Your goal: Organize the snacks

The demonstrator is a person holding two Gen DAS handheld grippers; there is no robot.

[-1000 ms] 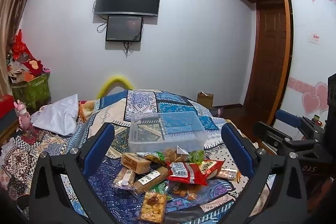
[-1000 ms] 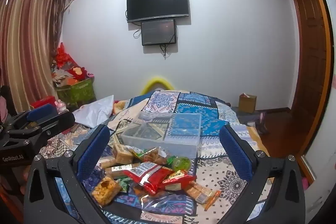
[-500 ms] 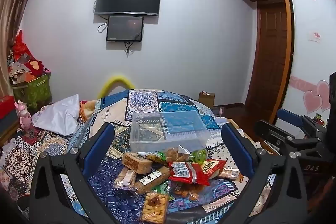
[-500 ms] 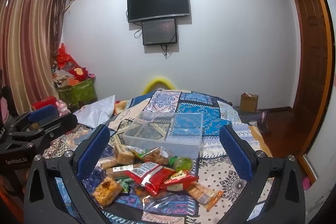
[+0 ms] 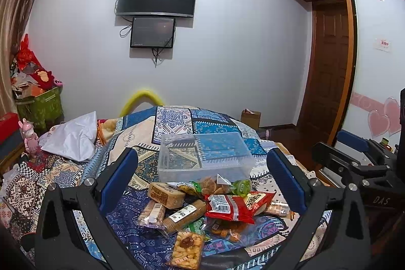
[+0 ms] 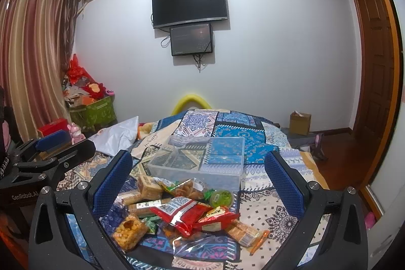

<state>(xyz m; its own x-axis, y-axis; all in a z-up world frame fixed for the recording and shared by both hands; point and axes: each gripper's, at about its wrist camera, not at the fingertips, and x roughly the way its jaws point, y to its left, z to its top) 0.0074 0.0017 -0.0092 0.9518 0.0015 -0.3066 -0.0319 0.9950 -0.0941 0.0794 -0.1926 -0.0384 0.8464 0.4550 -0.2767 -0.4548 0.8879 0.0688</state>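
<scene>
A pile of snack packets lies on the patterned bedspread (image 5: 141,128): a red bag (image 5: 227,206), a brown cake bar (image 5: 165,194), a long biscuit pack (image 5: 184,215), a green jelly cup (image 5: 243,186) and a peanut brittle pack (image 5: 187,249). Behind them stands an empty clear plastic box (image 5: 205,156). My left gripper (image 5: 202,184) is open above the pile and holds nothing. My right gripper (image 6: 200,184) is open above the same pile, with the red bag (image 6: 177,211) and the box (image 6: 200,158) between its fingers. Each gripper shows at the other view's edge.
A white pillow (image 5: 73,136) lies at the left of the bed. A green bin (image 5: 40,105) of clutter and a pink toy (image 5: 29,133) stand at far left. A cardboard box (image 6: 300,119) sits on the floor by the wooden door (image 5: 326,67).
Both views have shifted slightly, with the snacks and the box drifting a little in frame. Both grippers stay open and nothing has been picked up.
</scene>
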